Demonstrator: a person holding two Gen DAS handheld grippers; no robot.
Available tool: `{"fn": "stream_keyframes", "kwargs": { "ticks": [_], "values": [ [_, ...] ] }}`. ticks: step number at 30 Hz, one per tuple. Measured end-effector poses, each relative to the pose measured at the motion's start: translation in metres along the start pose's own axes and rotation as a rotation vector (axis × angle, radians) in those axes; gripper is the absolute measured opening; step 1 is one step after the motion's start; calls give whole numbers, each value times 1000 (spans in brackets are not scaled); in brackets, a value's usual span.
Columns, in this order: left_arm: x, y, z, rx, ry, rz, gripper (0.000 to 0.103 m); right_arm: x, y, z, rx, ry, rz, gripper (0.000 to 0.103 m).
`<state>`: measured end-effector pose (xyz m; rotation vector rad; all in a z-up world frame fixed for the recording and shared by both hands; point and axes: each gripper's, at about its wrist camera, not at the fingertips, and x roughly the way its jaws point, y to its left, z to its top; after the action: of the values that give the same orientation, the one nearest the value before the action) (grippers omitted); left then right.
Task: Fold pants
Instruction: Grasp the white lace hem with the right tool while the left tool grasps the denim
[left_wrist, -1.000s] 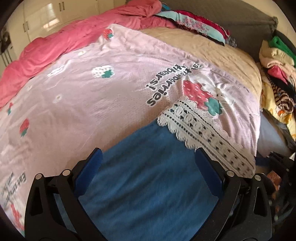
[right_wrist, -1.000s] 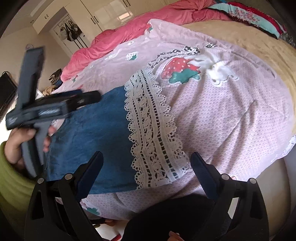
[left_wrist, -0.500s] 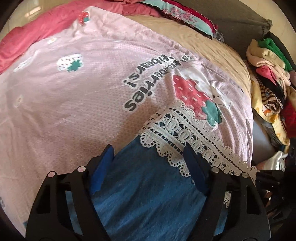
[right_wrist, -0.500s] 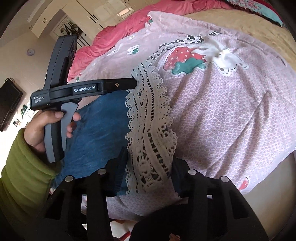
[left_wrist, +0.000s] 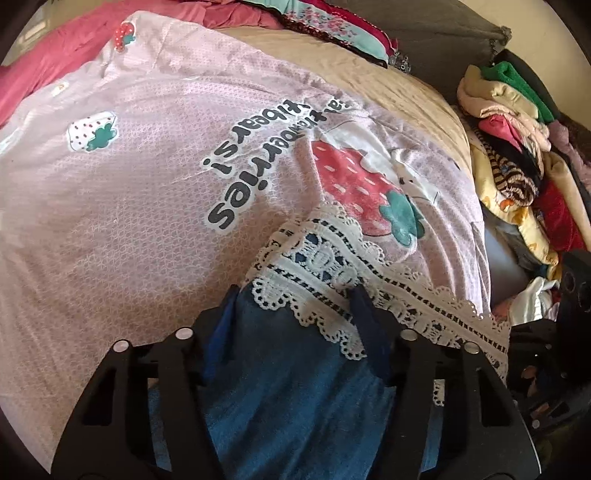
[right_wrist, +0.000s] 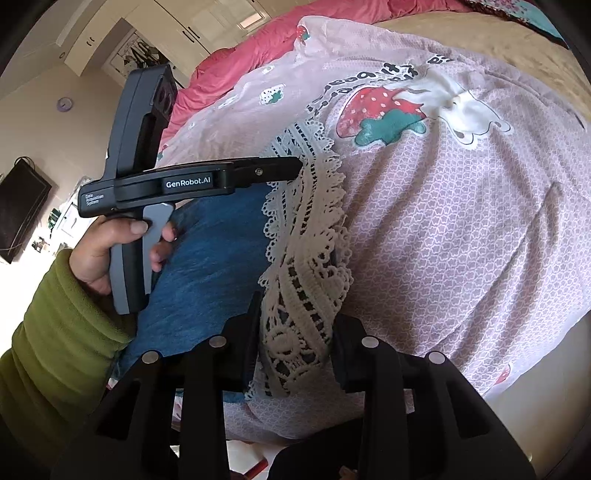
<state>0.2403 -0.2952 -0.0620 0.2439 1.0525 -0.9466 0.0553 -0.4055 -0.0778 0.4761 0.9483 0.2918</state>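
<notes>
We are looking down at blue pants (left_wrist: 295, 398) with a white lace hem (left_wrist: 332, 280), lying on a pink strawberry-print quilt (left_wrist: 129, 221) that is spread over a bed (left_wrist: 388, 103). We are taking the lace hem as our landmark.

Our left gripper (left_wrist: 291, 299) is pointing down at the end of the hem. Its fingers (left_wrist: 221, 325) have just been closing and are now standing about half open, one at the outer edge of the blue cloth just short of the lace, the other resting on the lace itself. The corner of the pants is lying between them; we cannot tell whether the pads are pressing on it yet.

Our right gripper (right_wrist: 295, 325) is working at the other end of the hem. Its fingers (right_wrist: 251, 332) have also just been closing, and the lace is bunching up between them, gathered into folds; the pads are looking pressed against it on both sides.

In the right wrist view, the left gripper (right_wrist: 291, 168) is showing side on, its tip touching the far part of the hem, held by a hand (right_wrist: 107, 251) in a green sleeve (right_wrist: 48, 350). The blue cloth is lying on the hand's side of the hem.

Beyond the hem, a pile of folded clothes (left_wrist: 517, 155) is sitting at the bedside, and a red blanket (left_wrist: 55, 55) is lying past the quilt.
</notes>
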Motion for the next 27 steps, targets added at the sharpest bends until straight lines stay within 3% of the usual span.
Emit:
{"fn": "stream_keyframes", "kwargs": {
  "ticks": [11, 23, 27],
  "values": [
    [-13, -11, -7, 3, -28, 43, 21, 9, 9, 4, -29, 7, 25, 28],
    [-59, -5, -24, -59, -147, -44, 16, 6, 43, 1, -151, -58, 62, 27],
    [-91, -3, -40, -67, -193, -28, 16, 4, 68, -5, -234, -86, 87, 27]
  ]
}}
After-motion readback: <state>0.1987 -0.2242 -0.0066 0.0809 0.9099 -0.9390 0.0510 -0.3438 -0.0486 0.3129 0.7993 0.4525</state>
